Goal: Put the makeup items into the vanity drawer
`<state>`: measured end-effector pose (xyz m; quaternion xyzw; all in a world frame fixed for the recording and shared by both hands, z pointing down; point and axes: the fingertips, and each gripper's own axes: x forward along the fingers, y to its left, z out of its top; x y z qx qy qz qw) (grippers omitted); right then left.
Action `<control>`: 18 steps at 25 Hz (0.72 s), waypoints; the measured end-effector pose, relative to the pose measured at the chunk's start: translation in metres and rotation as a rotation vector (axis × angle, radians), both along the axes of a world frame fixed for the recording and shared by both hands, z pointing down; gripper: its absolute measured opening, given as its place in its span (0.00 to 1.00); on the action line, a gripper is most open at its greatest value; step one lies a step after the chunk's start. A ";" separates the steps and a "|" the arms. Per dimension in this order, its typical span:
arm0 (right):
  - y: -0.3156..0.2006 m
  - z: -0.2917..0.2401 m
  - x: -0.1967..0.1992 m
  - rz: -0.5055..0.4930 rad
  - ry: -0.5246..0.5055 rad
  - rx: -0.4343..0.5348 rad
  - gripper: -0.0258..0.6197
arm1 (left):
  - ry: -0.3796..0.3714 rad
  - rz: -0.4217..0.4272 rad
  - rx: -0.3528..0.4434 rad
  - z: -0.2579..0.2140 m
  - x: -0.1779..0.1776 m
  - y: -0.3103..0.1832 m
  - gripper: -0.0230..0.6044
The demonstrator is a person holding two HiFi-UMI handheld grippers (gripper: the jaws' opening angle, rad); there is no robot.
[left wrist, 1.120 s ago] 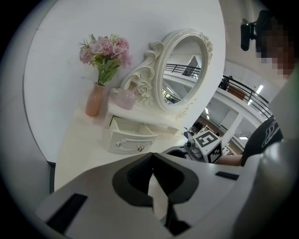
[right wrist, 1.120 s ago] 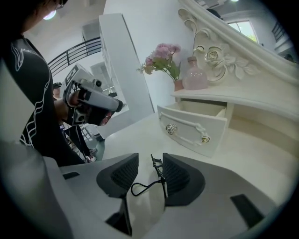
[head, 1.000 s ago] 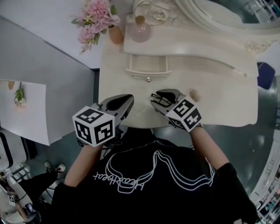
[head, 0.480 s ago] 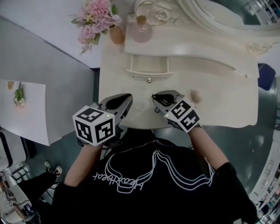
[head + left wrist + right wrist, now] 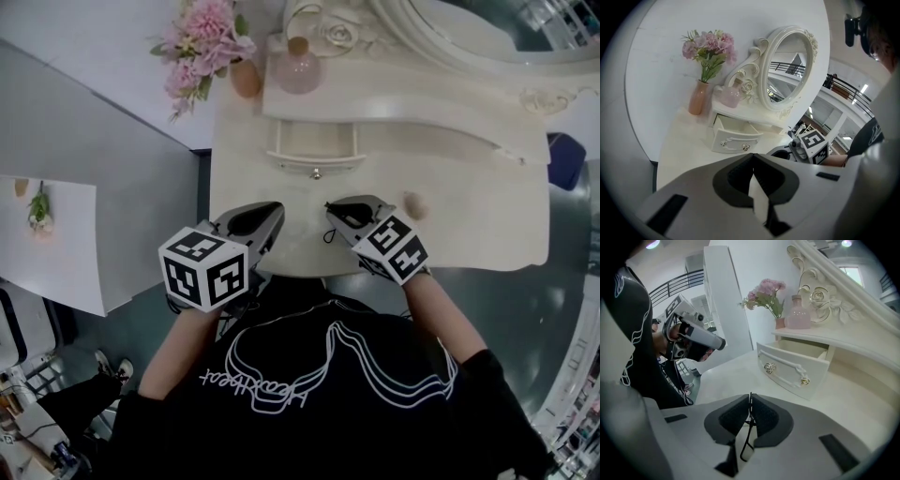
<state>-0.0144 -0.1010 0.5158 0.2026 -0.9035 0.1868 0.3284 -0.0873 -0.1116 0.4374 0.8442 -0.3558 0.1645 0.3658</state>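
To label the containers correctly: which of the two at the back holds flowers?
The peach vase, on the left; the pink bottle beside it holds none.

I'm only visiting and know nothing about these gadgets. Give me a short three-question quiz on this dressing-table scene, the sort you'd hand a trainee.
1. True or false: the small drawer stands open.
2. Pick one. What is between the pads of the right gripper?
A) a thin black wire item
B) a pink bottle
C) nothing
3. Fill the gap, using the person's own sides: the beige egg-shaped item lies to the ___ of the right gripper.

Key
1. True: its inside shows.
2. A. The jaws are closing, and the pads already pinch the wire.
3. Right.
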 end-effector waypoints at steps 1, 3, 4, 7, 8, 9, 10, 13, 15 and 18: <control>0.000 -0.002 0.001 0.007 -0.009 -0.003 0.08 | 0.000 0.003 0.000 -0.001 0.001 0.000 0.04; -0.001 -0.009 0.002 0.020 -0.029 -0.006 0.08 | 0.000 0.007 0.003 -0.003 0.003 -0.001 0.04; -0.002 -0.012 0.002 0.025 -0.039 -0.007 0.08 | 0.001 0.008 0.005 -0.004 0.003 -0.001 0.04; -0.004 -0.025 0.002 0.030 -0.070 -0.003 0.08 | 0.000 0.011 0.011 -0.008 0.005 -0.003 0.04; -0.005 -0.030 0.002 0.029 -0.078 -0.001 0.08 | 0.000 0.012 0.013 -0.009 0.005 -0.004 0.04; -0.005 -0.034 0.001 0.028 -0.085 0.001 0.08 | 0.001 0.013 0.014 -0.010 0.006 -0.004 0.04; -0.006 -0.039 0.001 0.027 -0.092 0.007 0.08 | 0.003 0.013 0.016 -0.012 0.006 -0.004 0.04; -0.010 -0.057 -0.001 0.026 -0.116 0.033 0.08 | 0.015 0.008 0.017 -0.016 0.006 -0.006 0.04; -0.013 -0.070 -0.002 0.024 -0.131 0.047 0.08 | 0.019 0.005 0.021 -0.019 0.006 -0.009 0.04; -0.018 -0.087 -0.004 0.007 -0.136 0.077 0.08 | 0.023 0.001 0.032 -0.023 0.005 -0.013 0.04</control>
